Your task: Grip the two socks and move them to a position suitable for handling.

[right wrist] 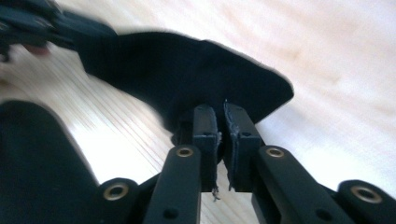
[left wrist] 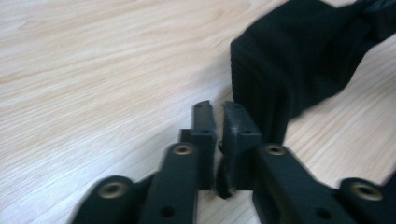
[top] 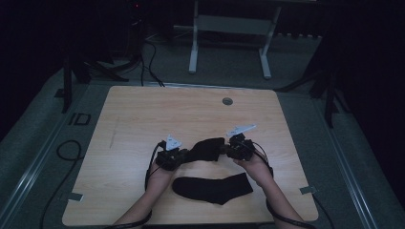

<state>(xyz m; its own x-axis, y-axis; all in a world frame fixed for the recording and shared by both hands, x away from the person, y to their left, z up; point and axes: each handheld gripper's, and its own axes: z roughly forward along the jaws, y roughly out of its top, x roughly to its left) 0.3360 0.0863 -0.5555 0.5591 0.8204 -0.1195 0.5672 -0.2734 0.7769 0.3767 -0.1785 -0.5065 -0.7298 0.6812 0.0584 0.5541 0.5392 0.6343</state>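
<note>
Two grippers stretch a black sock (top: 206,148) above the wooden table (top: 143,119), second sock (top: 213,187) flat on the near side.

Left gripper (top: 177,156) sits near-centre, right gripper (top: 228,149) just right of it, w/ the held sock spanning btw them, off the surface. Left gripper view: jaws nearly together, a thin bit of dark fabric caught low btw the pads (left wrist: 238,133); sock's ribbed end (left wrist: 299,60) bulges up right of them, so it's clamped on the sock edge. Right gripper view: jaws pinched on the sock's rounded end (right wrist: 196,79), fabric running away to the left gripper (right wrist: 32,25) at far left, blurred. Second sock lies lengthwise left-right, near the table's near edge, btw the person's forearms, apart from both tools. A small round grommet (top: 227,101) sits at the far side of the table.
</note>
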